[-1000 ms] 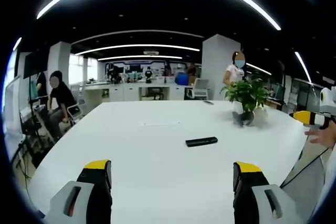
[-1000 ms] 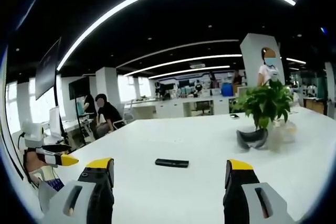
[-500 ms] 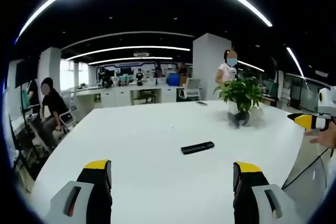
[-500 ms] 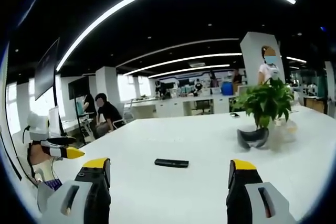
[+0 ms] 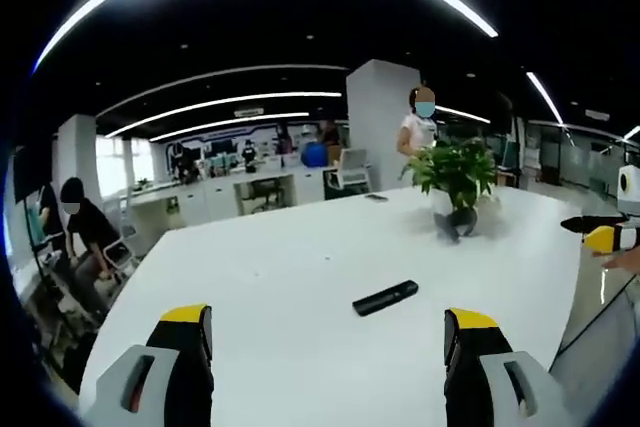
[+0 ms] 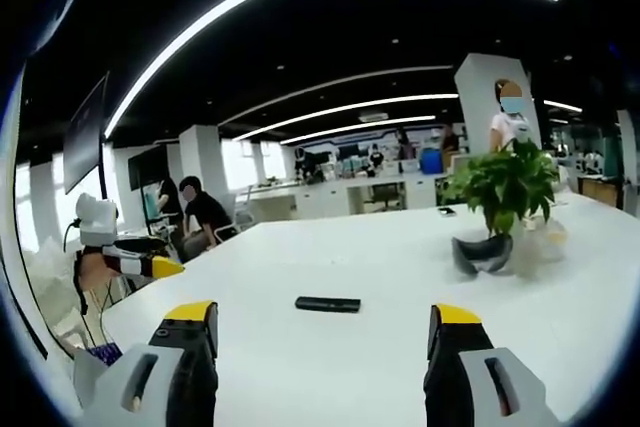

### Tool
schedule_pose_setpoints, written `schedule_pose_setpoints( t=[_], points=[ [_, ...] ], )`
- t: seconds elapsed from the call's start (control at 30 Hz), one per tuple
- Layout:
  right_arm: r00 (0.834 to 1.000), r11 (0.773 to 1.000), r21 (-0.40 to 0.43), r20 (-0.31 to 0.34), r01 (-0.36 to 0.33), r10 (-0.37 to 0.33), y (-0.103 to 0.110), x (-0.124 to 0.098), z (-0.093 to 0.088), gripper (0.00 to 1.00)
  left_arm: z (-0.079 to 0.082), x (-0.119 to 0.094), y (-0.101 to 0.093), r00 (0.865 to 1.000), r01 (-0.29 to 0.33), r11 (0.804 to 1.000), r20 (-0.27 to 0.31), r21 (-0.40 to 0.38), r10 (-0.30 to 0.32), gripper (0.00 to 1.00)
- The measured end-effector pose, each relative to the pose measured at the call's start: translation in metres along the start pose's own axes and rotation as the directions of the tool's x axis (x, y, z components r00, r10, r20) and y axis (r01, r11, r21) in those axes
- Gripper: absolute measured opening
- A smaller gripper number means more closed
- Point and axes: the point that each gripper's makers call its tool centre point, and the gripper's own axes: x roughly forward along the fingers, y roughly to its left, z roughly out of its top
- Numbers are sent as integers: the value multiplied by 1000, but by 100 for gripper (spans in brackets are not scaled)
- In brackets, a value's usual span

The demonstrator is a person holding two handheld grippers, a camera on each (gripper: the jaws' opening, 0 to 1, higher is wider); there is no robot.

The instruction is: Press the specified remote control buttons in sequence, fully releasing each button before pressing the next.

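We're well back from the remote control, which lies flat on the white table on the near side of the potted plant, so our worry is a long reach landing a jaw across two buttons or skidding the slim remote sideways. Our left gripper and right gripper both hover above the table short of the remote, jaws spread wide, holding nothing.
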Motion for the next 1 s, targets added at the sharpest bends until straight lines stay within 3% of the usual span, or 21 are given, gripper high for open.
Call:
schedule_pose_setpoints(
  t=[0.23, 0.53, 0.67, 1.0],
  points=[
    [1000, 1000, 27, -15, 3, -3, -5, 7, -4, 79, 12, 26, -16, 998, 65, 997, -13, 51, -64, 97],
    [999, 996, 88, -44, -18, 22, -8, 12, -10, 63, 24, 60, -31, 987, 157, 982, -35, 101, -154, 97],
    [999, 996, 88, -48, -1, 5, -11, 12, -12, 62, 29, 75, -36, 981, 191, 974, -42, 125, -187, 96],
    [999, 990, 141, -49, 20, -14, -23, 17, -17, 59, 23, 109, -47, 960, 272, 944, -120, 188, -252, 91]
  ],
)
